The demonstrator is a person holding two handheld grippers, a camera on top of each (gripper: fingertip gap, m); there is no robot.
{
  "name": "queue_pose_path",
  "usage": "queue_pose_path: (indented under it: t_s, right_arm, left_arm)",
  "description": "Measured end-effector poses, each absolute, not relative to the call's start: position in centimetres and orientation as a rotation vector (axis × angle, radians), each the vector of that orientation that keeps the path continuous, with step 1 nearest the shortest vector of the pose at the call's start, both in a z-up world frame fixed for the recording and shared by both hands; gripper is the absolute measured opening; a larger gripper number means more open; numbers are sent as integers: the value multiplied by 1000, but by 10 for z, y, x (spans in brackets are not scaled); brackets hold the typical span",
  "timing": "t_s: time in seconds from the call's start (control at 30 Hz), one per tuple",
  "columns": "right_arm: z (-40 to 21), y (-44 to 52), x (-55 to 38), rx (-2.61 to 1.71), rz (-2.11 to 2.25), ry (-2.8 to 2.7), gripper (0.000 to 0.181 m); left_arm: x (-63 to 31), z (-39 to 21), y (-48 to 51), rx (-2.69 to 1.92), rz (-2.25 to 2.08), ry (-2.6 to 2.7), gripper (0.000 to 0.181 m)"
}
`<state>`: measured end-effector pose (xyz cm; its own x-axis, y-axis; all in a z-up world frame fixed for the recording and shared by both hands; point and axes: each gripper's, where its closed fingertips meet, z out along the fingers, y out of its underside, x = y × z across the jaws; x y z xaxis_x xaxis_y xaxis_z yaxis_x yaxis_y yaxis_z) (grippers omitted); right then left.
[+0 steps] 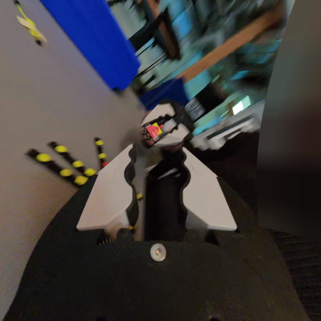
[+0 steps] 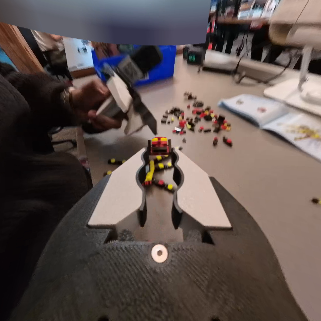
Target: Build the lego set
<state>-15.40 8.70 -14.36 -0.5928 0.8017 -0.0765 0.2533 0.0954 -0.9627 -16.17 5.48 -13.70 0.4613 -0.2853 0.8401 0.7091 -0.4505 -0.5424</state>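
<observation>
My right gripper (image 2: 159, 149) is shut on a small red, black and yellow lego model (image 2: 159, 145), held at its fingertips above the grey table (image 2: 243, 173). The model also shows in the left wrist view (image 1: 153, 130), between the right gripper's fingers (image 1: 166, 118). My left gripper (image 1: 157, 148) is open and empty, its tips just short of the model. In the right wrist view it (image 2: 141, 130) is held by a hand (image 2: 92, 97), tilted down toward the model. Black strips with yellow studs (image 2: 160, 166) lie on the table below the right gripper; they also show in the left wrist view (image 1: 60, 163).
A scatter of loose red, black and yellow pieces (image 2: 196, 116) lies mid-table. An open instruction booklet (image 2: 260, 112) is at the right, a white lamp base (image 2: 295, 92) behind it. A blue bin (image 2: 156, 69) stands at the back. A dark sleeve (image 2: 34, 139) fills the left.
</observation>
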Motion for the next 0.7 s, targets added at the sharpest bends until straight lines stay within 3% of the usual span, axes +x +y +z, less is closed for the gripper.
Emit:
queue_pose_path:
  t_s: [0.13, 0.4, 0.7]
  right_arm:
    - [-183, 87, -142, -1090, 1393, -2077, 24]
    - [-211, 76, -133, -1281, 1461, -2211, 25]
    - [-209, 76, -132, -1410, 1565, -2170, 25]
  left_arm:
    - [-167, -188, 48, -2100, -584, -27, 50]
    - [-145, -234, 51, -2306, -374, 256, 58]
    - [-146, -236, 52, -2302, -344, 255, 47]
